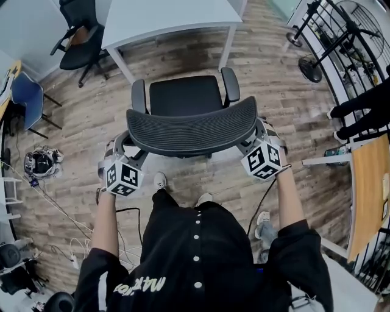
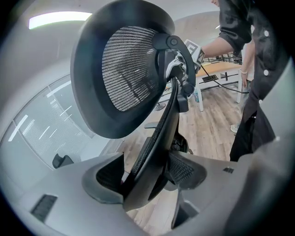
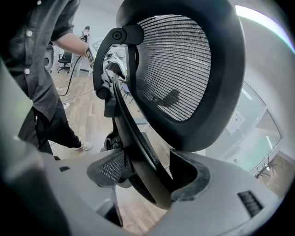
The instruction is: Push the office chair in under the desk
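The black mesh office chair (image 1: 186,95) stands on the wood floor with its seat facing the white desk (image 1: 164,18), still outside the desk's edge. Its curved backrest (image 1: 192,129) is nearest me. My left gripper (image 1: 129,143) is shut on the backrest's left edge and my right gripper (image 1: 259,133) on its right edge. In the left gripper view the backrest rim (image 2: 152,147) runs between the pads of the left gripper (image 2: 147,174), which press on it. The right gripper view shows the right gripper (image 3: 150,173) clamped on the rim (image 3: 138,152) in the same way.
The desk's two white legs (image 1: 125,64) stand either side of the chair's path. Another black chair (image 1: 82,36) and a blue chair (image 1: 24,94) are at the left, with cables (image 1: 42,163) on the floor. A fan (image 1: 314,67), a person's legs (image 1: 359,116) and a wooden table (image 1: 368,195) are at the right.
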A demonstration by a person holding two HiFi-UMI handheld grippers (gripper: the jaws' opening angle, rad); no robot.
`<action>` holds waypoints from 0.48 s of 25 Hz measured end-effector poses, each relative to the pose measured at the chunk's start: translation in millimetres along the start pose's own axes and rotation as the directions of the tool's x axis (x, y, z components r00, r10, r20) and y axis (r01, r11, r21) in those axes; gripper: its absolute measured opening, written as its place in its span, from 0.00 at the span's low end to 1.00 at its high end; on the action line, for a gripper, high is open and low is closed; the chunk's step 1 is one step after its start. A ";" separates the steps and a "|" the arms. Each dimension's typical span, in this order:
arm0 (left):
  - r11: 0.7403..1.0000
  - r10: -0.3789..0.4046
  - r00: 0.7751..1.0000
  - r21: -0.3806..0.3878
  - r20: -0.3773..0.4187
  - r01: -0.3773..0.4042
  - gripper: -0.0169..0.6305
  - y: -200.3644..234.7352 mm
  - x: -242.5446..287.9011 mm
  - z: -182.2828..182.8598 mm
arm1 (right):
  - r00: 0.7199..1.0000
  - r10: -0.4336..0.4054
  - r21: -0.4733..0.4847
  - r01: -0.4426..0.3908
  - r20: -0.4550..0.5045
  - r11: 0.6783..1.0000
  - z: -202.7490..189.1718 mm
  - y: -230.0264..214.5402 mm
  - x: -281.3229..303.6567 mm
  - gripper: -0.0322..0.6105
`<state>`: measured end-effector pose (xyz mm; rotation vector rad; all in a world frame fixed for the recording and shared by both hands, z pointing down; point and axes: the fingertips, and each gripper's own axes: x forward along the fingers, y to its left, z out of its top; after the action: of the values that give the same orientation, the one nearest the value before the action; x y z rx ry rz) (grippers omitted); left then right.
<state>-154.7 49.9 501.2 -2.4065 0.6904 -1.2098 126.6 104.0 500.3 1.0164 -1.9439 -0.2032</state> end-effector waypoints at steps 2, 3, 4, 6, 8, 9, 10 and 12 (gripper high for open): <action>1.000 0.008 1.000 -0.005 -0.007 -0.008 0.50 -2.8 0.2 1.8 | 1.000 0.003 -0.009 -0.003 0.005 1.000 -2.6 -1.5 -0.4 0.53; 1.000 0.012 1.000 -0.009 -0.010 -0.012 0.50 -4.1 0.4 2.7 | 1.000 0.005 -0.013 -0.005 0.008 1.000 -3.8 -2.4 -0.5 0.53; 1.000 0.015 1.000 -0.011 -0.013 -0.015 0.51 -5.1 0.6 3.5 | 1.000 0.006 -0.017 -0.006 0.012 1.000 -4.7 -3.3 -0.4 0.53; 1.000 0.022 1.000 -0.016 -0.018 -0.022 0.51 -6.8 1.1 4.9 | 1.000 0.009 -0.024 -0.008 0.018 1.000 -6.3 -5.2 0.3 0.53; 0.999 0.027 0.999 -0.019 -0.022 -0.028 0.51 -7.7 1.6 6.4 | 1.000 0.011 -0.030 -0.010 0.023 0.999 -7.7 -7.4 1.0 0.53; 0.999 0.030 0.999 -0.021 -0.023 -0.031 0.51 -8.2 2.1 7.3 | 1.000 0.012 -0.034 -0.012 0.025 0.999 -8.6 -8.8 1.3 0.53; 0.999 0.033 0.999 -0.022 -0.025 -0.033 0.51 -8.6 2.7 8.2 | 1.000 0.014 -0.037 -0.013 0.027 0.999 -9.4 -10.2 1.6 0.53; 0.999 0.037 0.999 -0.027 -0.029 -0.038 0.51 -9.0 3.2 9.7 | 0.999 0.017 -0.042 -0.016 0.031 0.999 -10.3 -12.6 2.3 0.53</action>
<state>-142.8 56.3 502.4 -2.3917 0.7623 -1.2294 141.3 96.6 501.5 0.9748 -1.9677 -0.2514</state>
